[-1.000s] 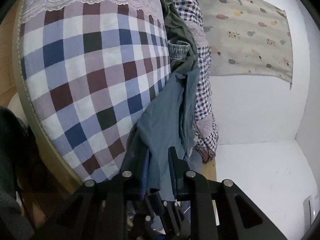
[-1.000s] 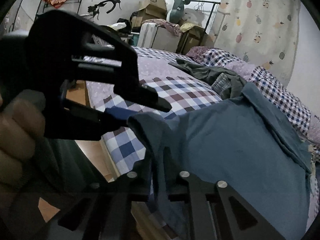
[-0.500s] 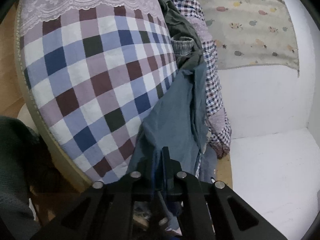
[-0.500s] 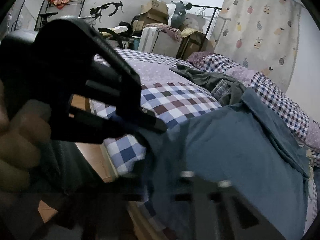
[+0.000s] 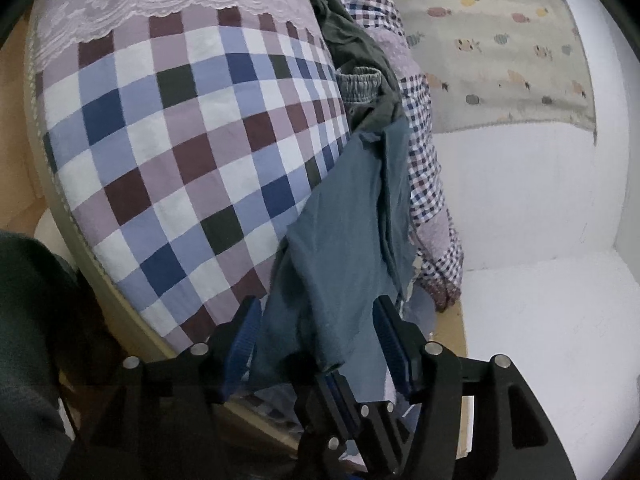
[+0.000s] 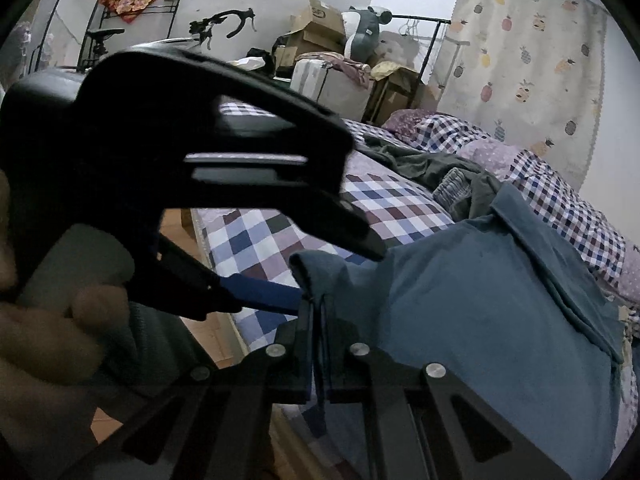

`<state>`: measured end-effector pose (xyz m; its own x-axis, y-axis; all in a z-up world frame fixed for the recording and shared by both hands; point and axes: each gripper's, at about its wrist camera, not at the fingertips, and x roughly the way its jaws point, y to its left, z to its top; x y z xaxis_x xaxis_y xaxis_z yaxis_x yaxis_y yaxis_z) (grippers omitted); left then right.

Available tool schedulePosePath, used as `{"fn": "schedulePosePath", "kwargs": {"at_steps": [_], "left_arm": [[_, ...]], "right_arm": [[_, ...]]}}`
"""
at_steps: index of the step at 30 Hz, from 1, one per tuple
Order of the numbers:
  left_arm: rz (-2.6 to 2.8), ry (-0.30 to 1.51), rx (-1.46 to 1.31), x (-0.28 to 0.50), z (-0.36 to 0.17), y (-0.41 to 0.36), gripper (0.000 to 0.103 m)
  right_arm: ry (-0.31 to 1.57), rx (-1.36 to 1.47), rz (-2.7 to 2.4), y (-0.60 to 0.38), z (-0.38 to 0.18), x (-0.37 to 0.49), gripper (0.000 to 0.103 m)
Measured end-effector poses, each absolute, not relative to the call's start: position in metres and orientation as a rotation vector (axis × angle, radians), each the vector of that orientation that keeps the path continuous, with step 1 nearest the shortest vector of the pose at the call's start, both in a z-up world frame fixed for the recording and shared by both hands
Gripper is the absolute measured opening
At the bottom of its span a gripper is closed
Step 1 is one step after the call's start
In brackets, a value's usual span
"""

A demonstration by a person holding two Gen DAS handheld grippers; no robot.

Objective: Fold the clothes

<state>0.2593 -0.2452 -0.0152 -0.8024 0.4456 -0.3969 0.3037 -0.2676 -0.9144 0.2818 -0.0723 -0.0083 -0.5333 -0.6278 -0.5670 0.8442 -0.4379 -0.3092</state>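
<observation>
The teal shirt [image 6: 480, 300] drapes over the checkered bedspread [image 5: 180, 152] at the frame's centre. The right gripper [image 6: 318, 320] pinches its edge; the left gripper [image 5: 316, 320], spread wide, straddles the cloth and blocks the right view's upper left. Olive clothes [image 6: 432, 164] bunch behind.

dim, soft indoor light | strong fisheye bending, dark corners | near foreground blurred in right view
</observation>
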Motion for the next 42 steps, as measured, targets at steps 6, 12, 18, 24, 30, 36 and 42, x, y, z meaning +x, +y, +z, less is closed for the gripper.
{"fn": "schedulePosePath", "kwargs": {"at_steps": [6, 12, 18, 24, 30, 36, 42], "left_arm": [[2.249, -1.838, -0.971, 0.258, -0.018, -0.244, 0.004], [2.199, -1.841, -0.892, 0.256, -0.012, -0.247, 0.003], [2.149, -1.834, -0.788, 0.255, 0.001, -0.251, 0.003], [2.144, -1.879, -0.634, 0.264, 0.019, -0.270, 0.003], [2.112, -1.870, -0.529, 0.265, 0.033, -0.279, 0.002], [2.106, -1.829, -0.473, 0.259, 0.049, -0.281, 0.002], [2.068, -1.850, -0.459, 0.254, 0.048, -0.277, 0.002]], "right_arm": [[0.796, 0.438, -2.064, -0.072, -0.017, 0.287, 0.004], [0.886, 0.405, -2.085, -0.070, -0.026, 0.293, 0.044], [0.978, 0.374, -2.180, -0.061, -0.034, 0.289, 0.055], [1.061, 0.408, -2.295, -0.044, -0.040, 0.273, 0.055], [1.154, 0.462, -2.386, -0.008, -0.039, 0.258, 0.055], [1.255, 0.577, -2.485, 0.048, -0.037, 0.237, 0.054], [1.419, 0.684, -2.532, 0.118, -0.039, 0.222, 0.054]]}}
